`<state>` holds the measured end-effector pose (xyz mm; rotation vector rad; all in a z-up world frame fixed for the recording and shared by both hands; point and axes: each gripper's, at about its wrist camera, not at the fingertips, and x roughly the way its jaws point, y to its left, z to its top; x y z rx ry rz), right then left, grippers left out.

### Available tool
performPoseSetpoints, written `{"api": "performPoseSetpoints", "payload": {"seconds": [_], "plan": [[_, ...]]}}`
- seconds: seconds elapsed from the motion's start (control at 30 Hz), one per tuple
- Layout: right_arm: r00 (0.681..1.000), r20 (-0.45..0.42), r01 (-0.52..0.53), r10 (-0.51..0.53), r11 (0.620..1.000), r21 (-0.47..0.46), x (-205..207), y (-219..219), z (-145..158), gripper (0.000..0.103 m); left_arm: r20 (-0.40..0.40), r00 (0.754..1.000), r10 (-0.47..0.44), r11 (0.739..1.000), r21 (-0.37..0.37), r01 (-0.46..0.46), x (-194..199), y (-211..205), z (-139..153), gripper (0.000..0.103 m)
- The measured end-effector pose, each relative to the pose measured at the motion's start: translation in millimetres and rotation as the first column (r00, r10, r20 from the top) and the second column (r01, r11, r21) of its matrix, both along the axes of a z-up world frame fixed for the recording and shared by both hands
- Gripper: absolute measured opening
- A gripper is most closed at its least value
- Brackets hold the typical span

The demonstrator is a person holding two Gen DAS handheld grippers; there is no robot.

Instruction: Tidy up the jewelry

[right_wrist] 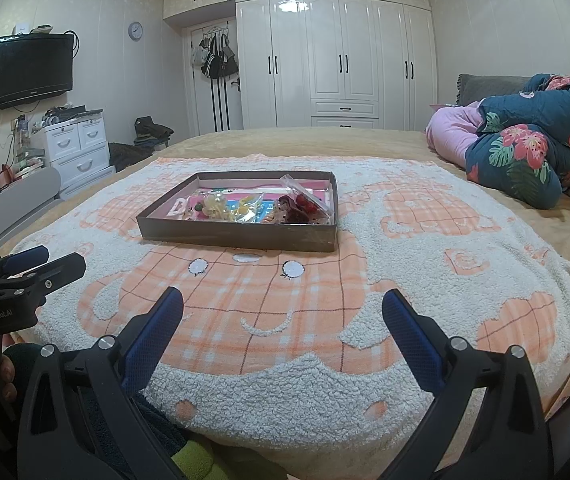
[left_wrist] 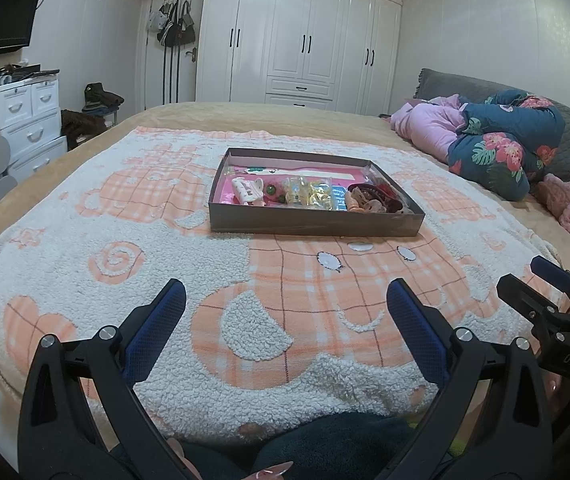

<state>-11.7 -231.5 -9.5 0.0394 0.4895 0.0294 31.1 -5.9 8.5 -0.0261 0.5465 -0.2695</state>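
Jewelry [left_wrist: 313,194] lies heaped in a shallow dark box [left_wrist: 313,224] that sits on a fleecy white-and-orange blanket [left_wrist: 189,240] spread over the bed [left_wrist: 269,118], and we see it well ahead of both tools. Inside the box we make out a white hair clip [left_wrist: 247,191] at the left end, clear packets of yellowish pieces [left_wrist: 311,193] in the middle and a cluster of dark red and brown items [left_wrist: 377,198] at the right, all over a pink lining (the small pieces are too fine for us to name one by one). Our left claw [left_wrist: 285,300] hovers low over the near part of the blanket with its blue-padded fingers [left_wrist: 157,332] spread wide and nothing between them. Our right claw [right_wrist: 283,300] hangs likewise over the blanket, released and empty, and in its view the box [right_wrist: 237,236] stands ahead and slightly left. Each tool shows at the edge of the other's view: the right one [left_wrist: 541,292] at the right margin, the left one [right_wrist: 41,262] at the left margin, both near the bed's front edge. A folded floral quilt [left_wrist: 501,140] and a pink bundle [left_wrist: 429,128] rest at the far right of the bed, well apart from the box, and white wardrobes [right_wrist: 337,60] fill the back wall.
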Motion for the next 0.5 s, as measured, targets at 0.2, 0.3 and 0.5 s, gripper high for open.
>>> {"api": "performPoseSetpoints", "payload": {"seconds": [0.2,0.3,0.5], "plan": [[1.000,0.000,0.001,-0.001,1.000,0.000,-0.1,0.0,-0.1,0.097,-0.003,1.000,0.009,1.000,0.006,-0.009,0.4,-0.7,-0.2,0.092],[1.000,0.000,0.000,0.000,1.000,0.000,0.0,0.1,-0.2,0.097,-0.003,1.000,0.009,1.000,0.007,-0.009,0.4,-0.8,-0.3,0.092],[1.000,0.001,0.001,-0.001,1.000,-0.001,-0.1,0.0,-0.1,0.097,-0.003,1.000,-0.003,1.000,0.014,0.003,1.4,-2.3,-1.5,0.092]]}}
